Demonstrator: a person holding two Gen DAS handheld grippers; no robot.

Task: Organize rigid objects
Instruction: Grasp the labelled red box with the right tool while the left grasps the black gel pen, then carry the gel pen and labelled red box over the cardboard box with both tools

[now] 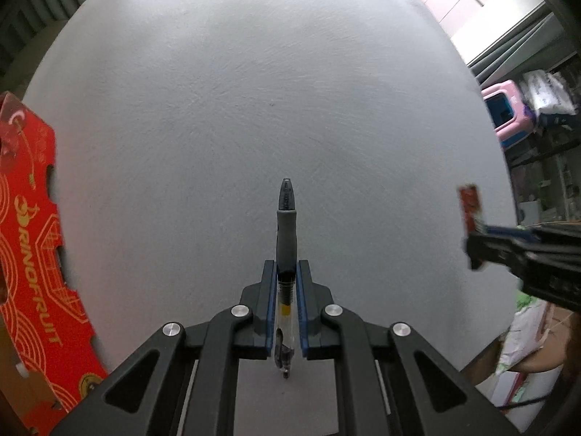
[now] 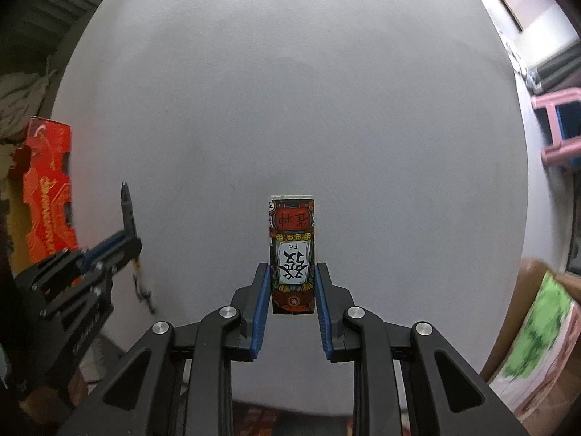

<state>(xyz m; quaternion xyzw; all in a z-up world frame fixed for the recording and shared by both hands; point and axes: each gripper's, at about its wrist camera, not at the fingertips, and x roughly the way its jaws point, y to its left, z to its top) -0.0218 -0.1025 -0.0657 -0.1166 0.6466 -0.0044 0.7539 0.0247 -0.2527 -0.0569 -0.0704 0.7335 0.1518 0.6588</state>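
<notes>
Above the bare grey table (image 1: 254, 91) I have both tongs loaded. My left gripper (image 1: 286, 272) is clamped tight on a pen (image 1: 287, 218), whose long axis runs straight out along the fingers with the dark grip end pointing down toward the tabletop. My right gripper (image 2: 292, 276) holds a small printed box (image 2: 292, 250) between its blue pads, also end-on along the fingers and clear of the surface. From the left view, the right tongs sit off to the right with the box's red end showing; from the right view, the left tongs and pen sit to the left. The red fruit carton (image 1: 32, 254) lies at the table's left edge, so I judge the left hand nearer to it. If that carton is the destination, the pen goes first, and I would swing left, keeping the pen vertical.
</notes>
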